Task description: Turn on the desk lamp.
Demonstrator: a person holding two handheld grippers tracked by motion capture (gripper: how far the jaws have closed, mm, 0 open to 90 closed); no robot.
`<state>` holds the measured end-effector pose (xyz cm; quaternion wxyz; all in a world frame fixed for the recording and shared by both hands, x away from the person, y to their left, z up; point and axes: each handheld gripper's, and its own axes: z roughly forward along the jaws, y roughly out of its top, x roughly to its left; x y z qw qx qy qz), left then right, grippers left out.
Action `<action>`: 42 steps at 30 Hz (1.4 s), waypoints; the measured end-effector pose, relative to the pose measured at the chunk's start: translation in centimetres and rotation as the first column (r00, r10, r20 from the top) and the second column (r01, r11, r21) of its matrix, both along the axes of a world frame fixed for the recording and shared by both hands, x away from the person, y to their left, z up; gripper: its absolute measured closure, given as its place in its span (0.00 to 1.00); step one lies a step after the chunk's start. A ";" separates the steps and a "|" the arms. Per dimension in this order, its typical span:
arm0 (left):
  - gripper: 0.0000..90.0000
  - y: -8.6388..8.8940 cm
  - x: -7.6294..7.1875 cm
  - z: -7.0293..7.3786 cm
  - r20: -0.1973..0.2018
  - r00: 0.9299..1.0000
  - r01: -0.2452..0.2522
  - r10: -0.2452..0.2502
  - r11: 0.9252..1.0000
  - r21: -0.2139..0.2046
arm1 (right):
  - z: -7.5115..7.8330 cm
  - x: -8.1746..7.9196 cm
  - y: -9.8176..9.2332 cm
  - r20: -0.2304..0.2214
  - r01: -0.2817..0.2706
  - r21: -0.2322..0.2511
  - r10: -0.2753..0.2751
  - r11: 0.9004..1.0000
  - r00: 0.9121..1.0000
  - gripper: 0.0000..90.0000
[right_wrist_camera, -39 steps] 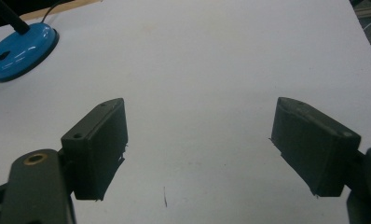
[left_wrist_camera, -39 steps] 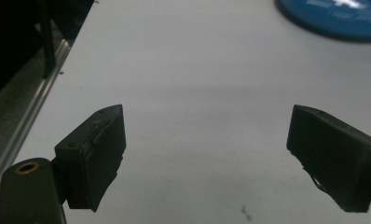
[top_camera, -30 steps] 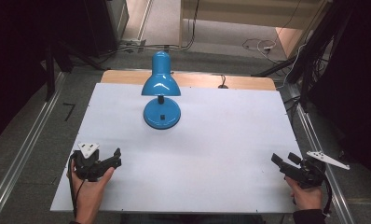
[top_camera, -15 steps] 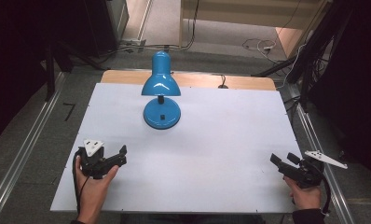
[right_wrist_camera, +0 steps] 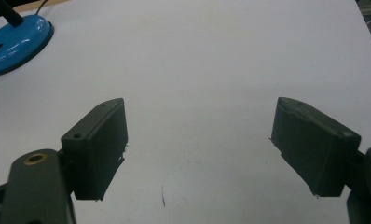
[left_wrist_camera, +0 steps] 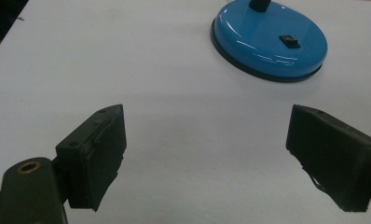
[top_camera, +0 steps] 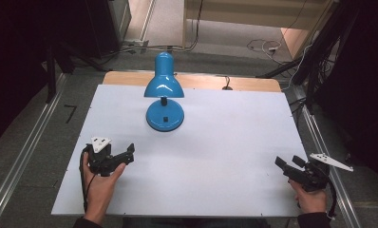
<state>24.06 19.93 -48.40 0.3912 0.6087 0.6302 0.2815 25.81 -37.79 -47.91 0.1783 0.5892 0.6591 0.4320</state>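
Observation:
A blue desk lamp [top_camera: 164,102] stands upright at the back middle of the white table [top_camera: 225,137], its shade tipped forward over its round base. My left gripper [top_camera: 128,154] rests at the front left in a hand, open and empty, with its jaws pointing right and slightly toward the lamp. In the left gripper view the left gripper [left_wrist_camera: 207,126] has its jaws wide apart, and the lamp base [left_wrist_camera: 267,39] with its black switch [left_wrist_camera: 291,42] lies ahead of them. My right gripper [top_camera: 286,165] is open and empty at the front right. In the right gripper view the right gripper [right_wrist_camera: 200,119] faces bare table, with the lamp base [right_wrist_camera: 16,42] far off.
A wooden strip [top_camera: 253,83] runs behind the white board, where the lamp's cable [top_camera: 226,86] drops off. Metal rails [top_camera: 30,142] flank the table on both sides. Cables lie on the floor [top_camera: 263,47] beyond.
My left gripper has slid a little to the right, toward the lamp. The right gripper and the lamp have stayed in place.

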 end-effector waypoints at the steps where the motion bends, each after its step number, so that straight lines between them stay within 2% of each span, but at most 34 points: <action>1: 0.14 -0.1 0.1 0.0 -0.001 1.000 0.002 -0.002 1.000 0.001 | 0.0 0.0 0.0 0.000 0.000 0.000 0.000 1.000 1.000 0.18; 10: 0.14 -0.8 0.5 0.3 0.000 1.000 0.024 -0.024 0.999 -0.021 | 0.0 0.0 0.0 -0.002 -0.003 -0.003 0.003 1.000 1.000 0.18; 20: 0.15 -1.9 1.4 0.4 -0.009 0.999 0.048 -0.048 0.999 -0.027 | 0.0 0.0 0.1 -0.002 -0.002 -0.003 0.002 1.000 1.000 0.18; 30: 0.15 -2.5 2.3 0.9 0.001 0.998 0.065 -0.065 0.997 -0.045 | -0.1 0.1 0.1 -0.004 -0.002 -0.004 0.002 1.000 1.000 0.18; 42: 0.15 -3.1 3.3 1.1 0.008 0.997 0.078 -0.078 0.996 -0.046 | -0.1 0.1 0.1 -0.008 -0.001 -0.003 0.001 1.000 1.000 0.18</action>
